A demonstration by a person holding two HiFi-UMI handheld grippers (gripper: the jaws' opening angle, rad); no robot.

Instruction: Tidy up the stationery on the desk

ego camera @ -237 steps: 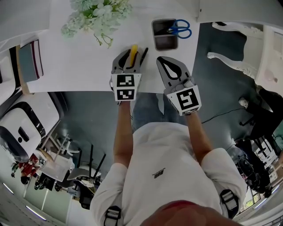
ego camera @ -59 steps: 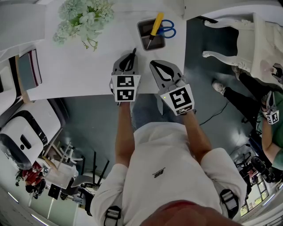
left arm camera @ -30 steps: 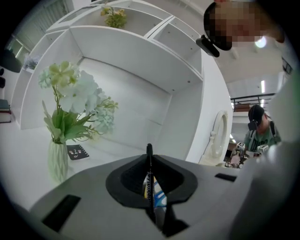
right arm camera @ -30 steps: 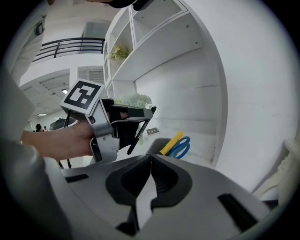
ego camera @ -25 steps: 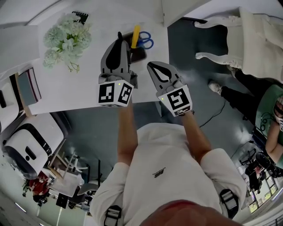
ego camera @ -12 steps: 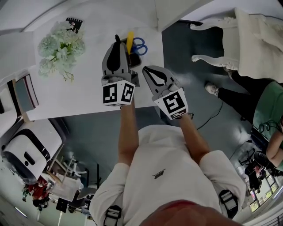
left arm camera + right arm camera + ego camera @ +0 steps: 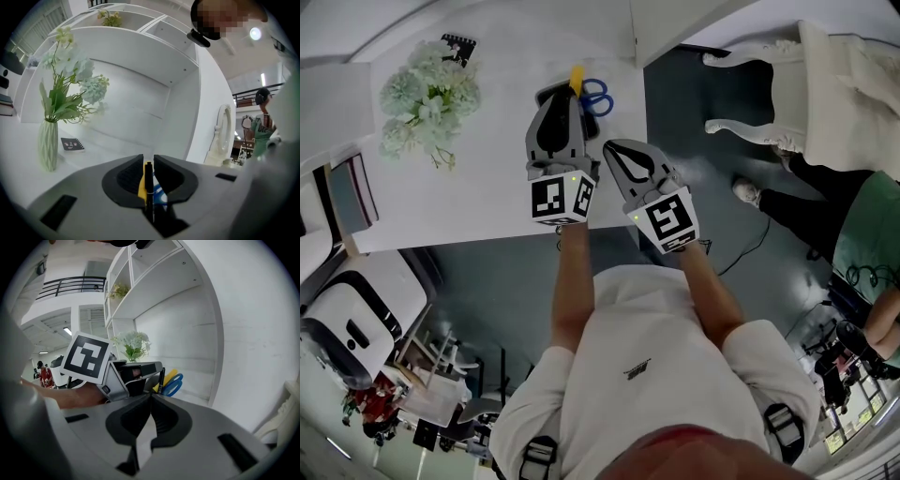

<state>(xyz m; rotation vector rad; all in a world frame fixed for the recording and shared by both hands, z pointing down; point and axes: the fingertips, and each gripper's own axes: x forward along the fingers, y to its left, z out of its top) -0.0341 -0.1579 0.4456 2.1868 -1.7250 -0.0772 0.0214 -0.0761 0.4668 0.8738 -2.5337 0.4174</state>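
As left tool (image 7: 149, 161) pinches black pen (image 7: 148, 185) over the holder (image 7: 589, 110), right tool (image 7: 150, 397) pressed together, next move likely: lower, release.

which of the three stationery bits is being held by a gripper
The black pen, clamped upright in the left hand-held gripper; the yellow tool and blue scissors just stand in the holder.

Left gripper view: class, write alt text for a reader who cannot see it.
The left gripper is shut on a black pen held upright, with a yellow tool and blue scissors just behind. To the left, a vase of pale flowers and a small notebook sit on a white desk.
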